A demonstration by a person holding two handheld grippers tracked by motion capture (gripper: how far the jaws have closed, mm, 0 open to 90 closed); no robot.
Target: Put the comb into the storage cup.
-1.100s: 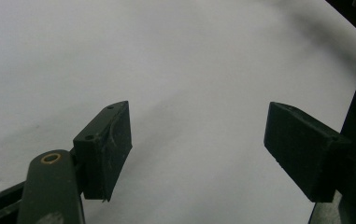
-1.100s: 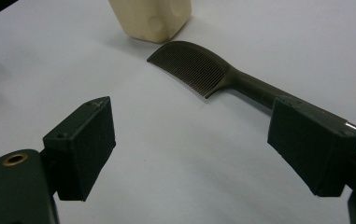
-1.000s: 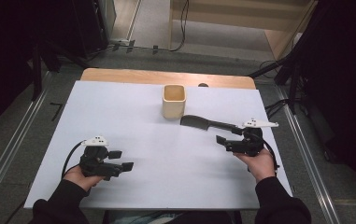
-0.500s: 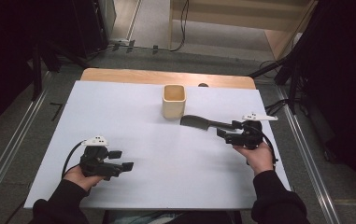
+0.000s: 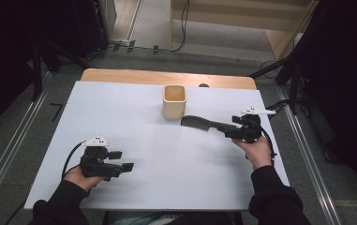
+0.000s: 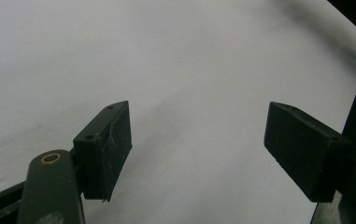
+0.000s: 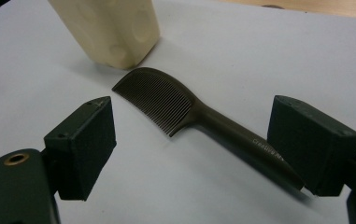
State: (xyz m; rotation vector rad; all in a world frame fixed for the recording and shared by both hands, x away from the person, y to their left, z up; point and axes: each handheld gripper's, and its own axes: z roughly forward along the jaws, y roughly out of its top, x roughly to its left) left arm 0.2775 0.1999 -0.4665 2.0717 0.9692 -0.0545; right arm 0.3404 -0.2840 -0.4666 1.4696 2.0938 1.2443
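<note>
A dark brown comb (image 5: 198,123) lies flat on the white table (image 5: 120,108), its toothed head (image 7: 159,95) pointing at a cream square cup (image 5: 174,101). The cup (image 7: 110,28) stands upright just beyond the head. My right gripper (image 5: 228,130) is open at the comb's handle. In the right gripper view the handle (image 7: 245,140) runs between the jaws, and its end reaches the right-hand jaw. That gripper (image 7: 196,128) holds nothing. My left gripper (image 5: 122,160) rests open at the near left, and in its own view (image 6: 196,126) only bare table lies between the jaws.
A wooden strip (image 5: 120,75) borders the table's far edge. Metal rails (image 5: 7,154) run along the floor on both sides. Cables (image 5: 183,28) lie on the floor beyond the table.
My right gripper has moved forward, away from the person, up to the comb's handle. The comb, the cup and the left gripper have stayed put.
</note>
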